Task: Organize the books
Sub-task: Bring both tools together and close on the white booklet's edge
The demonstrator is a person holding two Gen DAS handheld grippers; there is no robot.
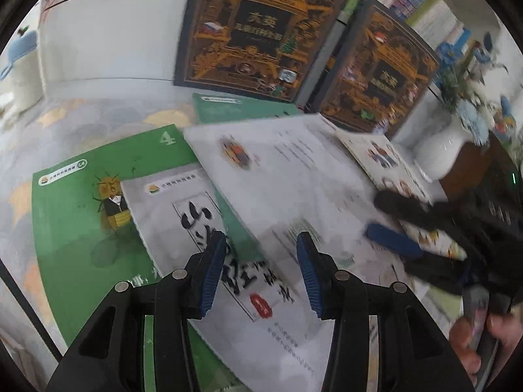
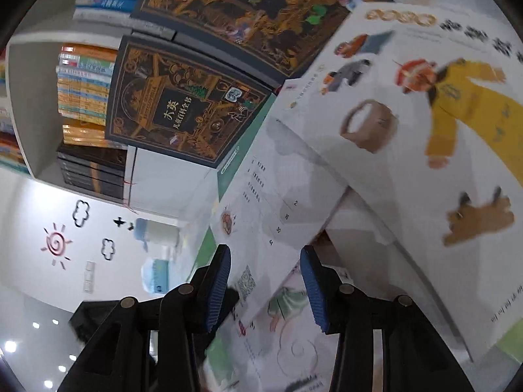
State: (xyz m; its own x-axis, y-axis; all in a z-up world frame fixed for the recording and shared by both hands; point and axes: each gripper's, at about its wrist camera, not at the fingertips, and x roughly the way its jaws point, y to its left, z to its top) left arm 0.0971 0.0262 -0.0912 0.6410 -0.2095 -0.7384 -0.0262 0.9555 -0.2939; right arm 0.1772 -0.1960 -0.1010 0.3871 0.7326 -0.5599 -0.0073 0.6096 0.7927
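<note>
My left gripper (image 1: 261, 241) stands open just above a white book with a black brush-lettered title (image 1: 196, 215). That book lies on a green book with a bug drawing (image 1: 81, 222). To their right an open white picture book (image 1: 278, 170) is spread out, its illustrated cover (image 1: 385, 160) lifted at the right. My right gripper (image 1: 379, 215) straddles that cover's edge. In the right wrist view the right gripper (image 2: 264, 254) is open with a contents page (image 2: 271, 202) passing loosely between its blue pads, and the illustrated cover (image 2: 425, 114) rises to the right.
Two dark ornate encyclopedias (image 1: 255, 26) (image 1: 382, 75) lean upright against a white cabinet (image 1: 114, 32). Another green book (image 1: 228, 107) lies in front of them. A white vase with blue flowers (image 1: 441, 150) stands at the right. A hand (image 1: 470, 336) holds the right gripper. Shelves of books (image 2: 85, 91) are behind.
</note>
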